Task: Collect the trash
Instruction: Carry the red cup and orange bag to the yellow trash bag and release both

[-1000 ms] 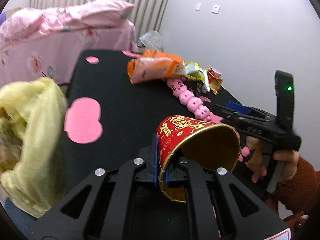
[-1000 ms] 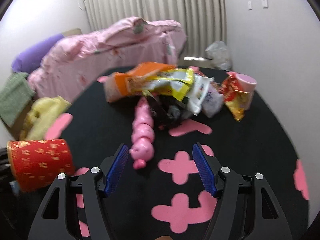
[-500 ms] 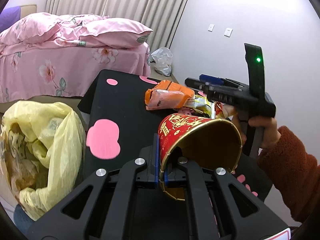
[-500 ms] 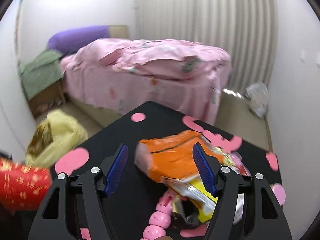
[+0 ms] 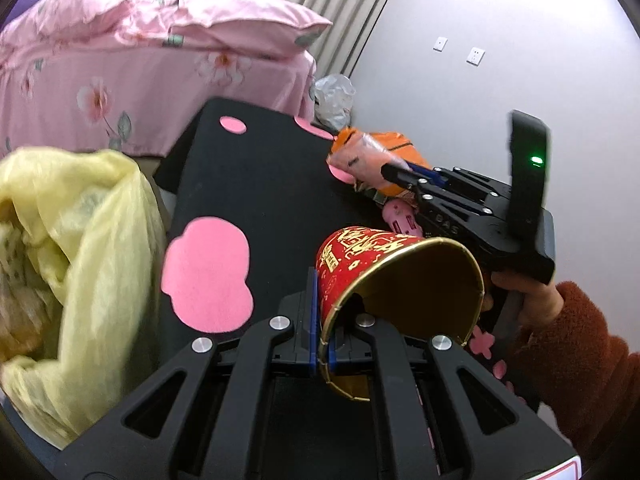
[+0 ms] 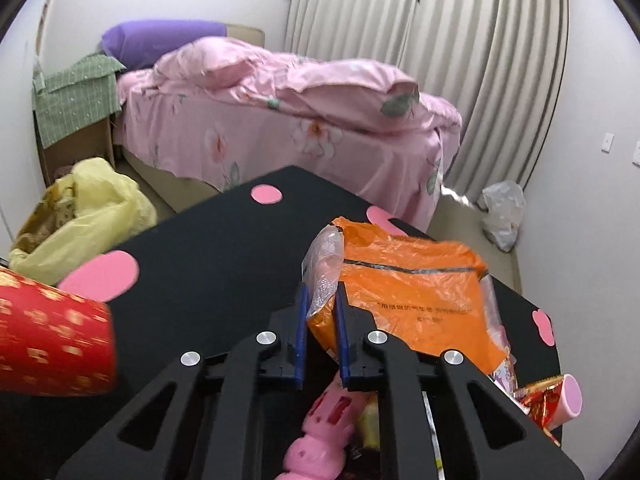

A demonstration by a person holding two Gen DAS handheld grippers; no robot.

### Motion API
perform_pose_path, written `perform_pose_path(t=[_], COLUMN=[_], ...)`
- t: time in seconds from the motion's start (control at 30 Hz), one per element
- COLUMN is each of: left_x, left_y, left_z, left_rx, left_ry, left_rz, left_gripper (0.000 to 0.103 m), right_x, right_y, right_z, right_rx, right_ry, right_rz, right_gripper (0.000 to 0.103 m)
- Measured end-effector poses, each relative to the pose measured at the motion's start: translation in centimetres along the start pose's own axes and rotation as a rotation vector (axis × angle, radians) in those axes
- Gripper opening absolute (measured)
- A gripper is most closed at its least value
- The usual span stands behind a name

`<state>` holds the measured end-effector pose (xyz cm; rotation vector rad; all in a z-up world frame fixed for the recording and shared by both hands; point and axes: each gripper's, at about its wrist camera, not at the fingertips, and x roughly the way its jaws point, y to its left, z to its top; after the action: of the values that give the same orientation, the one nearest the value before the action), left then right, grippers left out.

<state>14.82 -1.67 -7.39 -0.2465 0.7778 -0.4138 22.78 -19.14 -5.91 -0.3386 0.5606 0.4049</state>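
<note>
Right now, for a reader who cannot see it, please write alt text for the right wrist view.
The right gripper has just closed its jaws on a corner of the crinkled orange plastic bag lying on the black table with pink patches. A red paper cup with gold print hangs at the left; a yellow plastic trash bag stands beyond the table's edge.

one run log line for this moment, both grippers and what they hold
left gripper: shut on cup rim | right gripper: jaws just closed on orange bag corner | yellow bag: off table edge

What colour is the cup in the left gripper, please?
The cup is red with gold print and lining, clearest in the left wrist view.
</note>
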Motion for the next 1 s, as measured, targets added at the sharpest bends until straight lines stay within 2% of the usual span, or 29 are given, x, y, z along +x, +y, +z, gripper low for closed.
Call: perform_pose_path(t=[0.2,0.3,0.4,0.47,0.57,0.67,0.8,0.93,1.0], left_x=[-0.2,-1.1,-3.0,-5.1,-8.1,-10.4,-12.9,-14.1,-14.3], left_y=[-1.4,-0.9,-0.4,0.3,2.1,4.5,8.1,10.7,11.4], left_z=[-0.9,-0.8,-0.1,0.9,2.6,3.8,4.2,2.8,2.1], left_rx=[0.044,0.000,-0.008,-0.008,-0.007,-0.043,-0.132,-0.213,-0.223], left_ry=[-0.008,-0.016,-0.051,-0.097,-0.162,-0.198,-0.221,-0.219,-0.211], left_rz=[0.010,0.017,0.057,0.110,0.232,0.325,0.414,0.471,0.496], left_gripper=[0.003,0.003,0.003,0.003,0.003,0.003,0.003,0.003,0.003], right_x=[-3.6,-5.0,-6.3,-7.3,-8.1,-8.7,-9.3,-9.2,-8.6], right_y=[1.0,1.7,2.3,2.4,2.7,3.8,6.4,10.2,12.0], right_z=[-0.3,0.5,1.8,3.1,4.7,6.9,9.6,11.9,12.6], right_rx=[0.031,0.015,0.023,0.061,0.112,0.141,0.129,0.111,0.113], right_ry=[-0.042,-0.043,-0.050,-0.063,-0.076,-0.093,-0.113,-0.113,-0.106], right_rz=[0.062,0.077,0.103,0.150,0.235,0.326,0.400,0.513,0.590], right_gripper=[0.011,0.011,0.011,0.011,0.011,0.011,0.011,0.011,0.011])
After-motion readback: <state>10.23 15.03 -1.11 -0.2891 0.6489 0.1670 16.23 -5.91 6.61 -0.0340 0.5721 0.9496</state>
